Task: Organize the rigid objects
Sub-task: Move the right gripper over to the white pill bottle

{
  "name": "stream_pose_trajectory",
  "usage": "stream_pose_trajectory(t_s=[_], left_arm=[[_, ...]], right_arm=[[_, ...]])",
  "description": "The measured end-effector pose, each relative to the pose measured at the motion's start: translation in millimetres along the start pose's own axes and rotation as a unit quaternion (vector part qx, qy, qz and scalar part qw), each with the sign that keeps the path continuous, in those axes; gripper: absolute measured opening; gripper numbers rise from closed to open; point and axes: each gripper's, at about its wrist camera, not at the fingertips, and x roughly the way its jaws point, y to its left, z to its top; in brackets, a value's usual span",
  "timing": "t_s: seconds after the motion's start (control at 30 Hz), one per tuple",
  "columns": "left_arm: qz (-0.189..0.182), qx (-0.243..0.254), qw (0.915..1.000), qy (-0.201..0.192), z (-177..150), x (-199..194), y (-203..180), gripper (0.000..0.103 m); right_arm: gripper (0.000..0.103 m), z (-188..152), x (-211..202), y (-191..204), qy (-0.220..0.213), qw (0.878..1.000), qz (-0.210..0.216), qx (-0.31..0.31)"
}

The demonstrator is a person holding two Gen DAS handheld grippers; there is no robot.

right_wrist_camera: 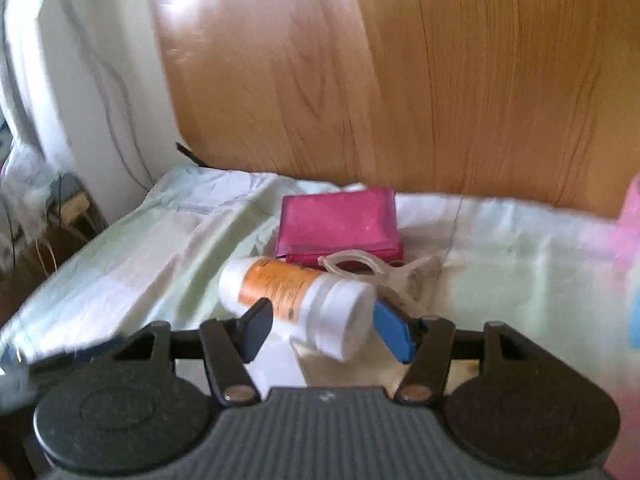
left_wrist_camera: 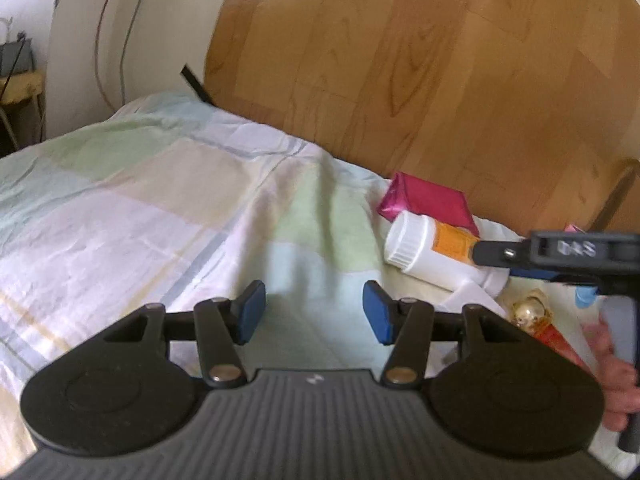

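Note:
A white bottle [right_wrist_camera: 304,300] with an orange label lies across the bedsheet [right_wrist_camera: 132,264], tilted. My right gripper [right_wrist_camera: 325,328] is shut on it, with one pad against the labelled side and the other against the wide white end. In the left wrist view the same bottle [left_wrist_camera: 432,248] shows at the right, and the right gripper [left_wrist_camera: 496,260] reaches onto it from the right edge. My left gripper [left_wrist_camera: 314,312] hangs open over bare sheet to the left of the bottle, with nothing between its blue pads.
A magenta pouch [right_wrist_camera: 340,228] lies behind the bottle against the wooden headboard [right_wrist_camera: 400,100]. A clear plastic piece [right_wrist_camera: 352,264] sits beside it. A gold-capped red item [left_wrist_camera: 532,316] and a person's hand [left_wrist_camera: 616,380] are at the right. A pink object [right_wrist_camera: 630,224] is at the far right.

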Motion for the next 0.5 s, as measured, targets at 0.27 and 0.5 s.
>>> stream_pose_trajectory(t_s=[0.27,0.5], left_arm=[[0.073,-0.030,0.9965,-0.028,5,-6,17,0.063],[0.076,-0.061,0.9949,-0.024,7,-5,27,0.065]], right_arm=[[0.059,-10,13,40,0.033,0.995,0.072,-0.064],[0.066,-7,5,52,-0.012,0.986,0.014,-0.164]])
